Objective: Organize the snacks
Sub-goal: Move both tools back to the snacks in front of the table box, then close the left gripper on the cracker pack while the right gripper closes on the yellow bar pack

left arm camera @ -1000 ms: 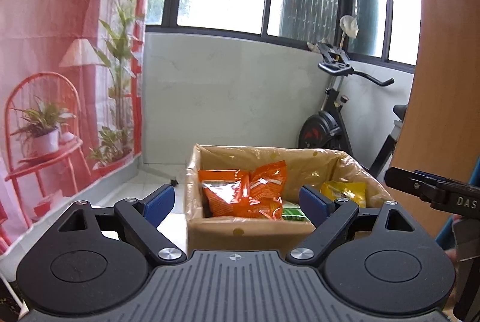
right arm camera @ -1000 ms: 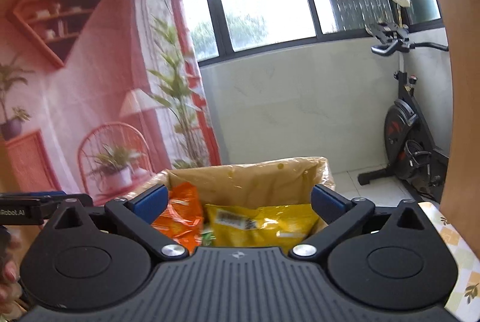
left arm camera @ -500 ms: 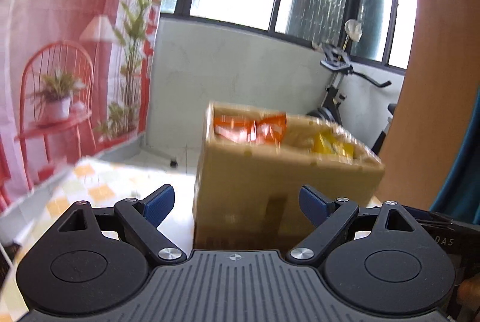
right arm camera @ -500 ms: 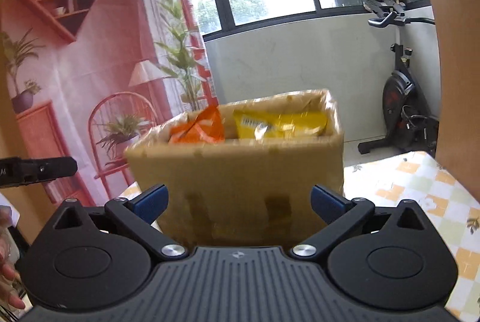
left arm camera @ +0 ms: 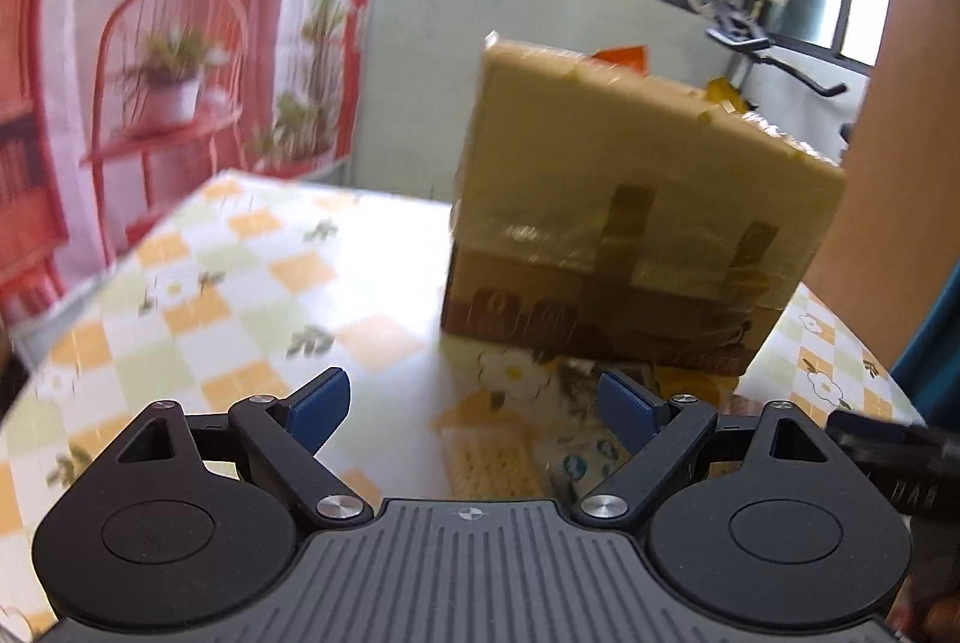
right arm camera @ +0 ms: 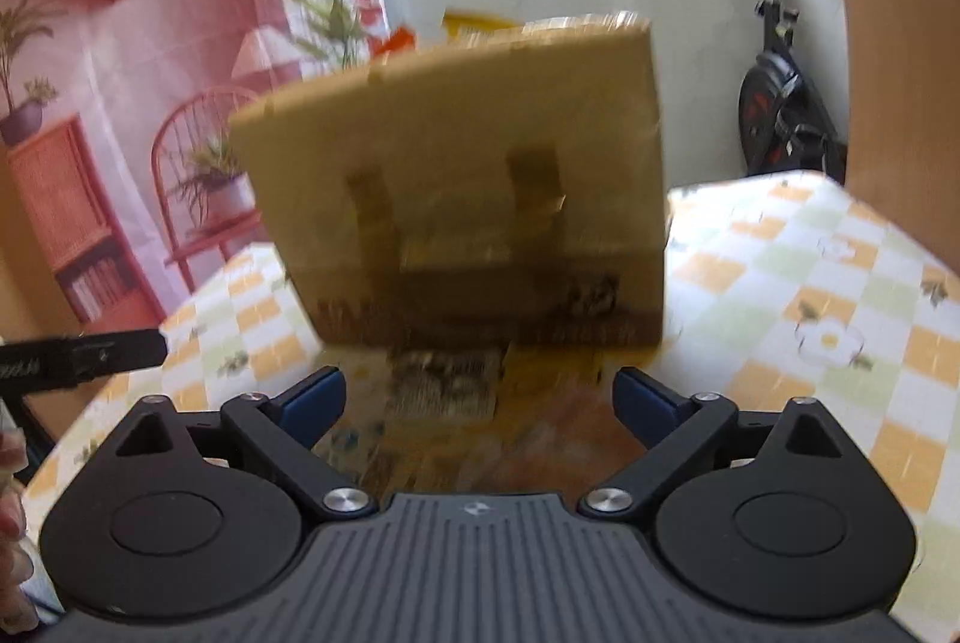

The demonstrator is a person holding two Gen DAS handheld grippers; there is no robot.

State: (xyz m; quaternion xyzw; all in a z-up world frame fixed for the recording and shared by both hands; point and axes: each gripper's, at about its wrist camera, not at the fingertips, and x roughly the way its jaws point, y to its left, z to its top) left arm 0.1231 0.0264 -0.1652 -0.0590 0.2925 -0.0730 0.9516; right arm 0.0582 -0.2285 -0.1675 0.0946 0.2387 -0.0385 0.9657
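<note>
Item: cardboard box (left arm camera: pixel 636 217), upright on the checkered tabletop (left arm camera: pixel 252 283), orange snack bag (left arm camera: pixel 621 58) and yellow snack bag (right arm camera: pixel 474 25) showing above its rim. A flat snack packet (left arm camera: pixel 498 454) lies on the tabletop just in front of the box.

Left tongs (left arm camera: pixel 474 406) and right tongs (right arm camera: pixel 480 397): both wide, empty, low before the box. Step judged: reaching for the loose packet; next, close on it and lift over the rim.

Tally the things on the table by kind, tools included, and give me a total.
Cardboard box: 1
Orange packet poking above the box rim: 1
Yellow packet poking above the box rim: 1
Flat snack packets lying on the table in front of the box: blurred, at least 1
Tools, both open and empty: 2, left tool, right tool
Total: at least 6
</note>
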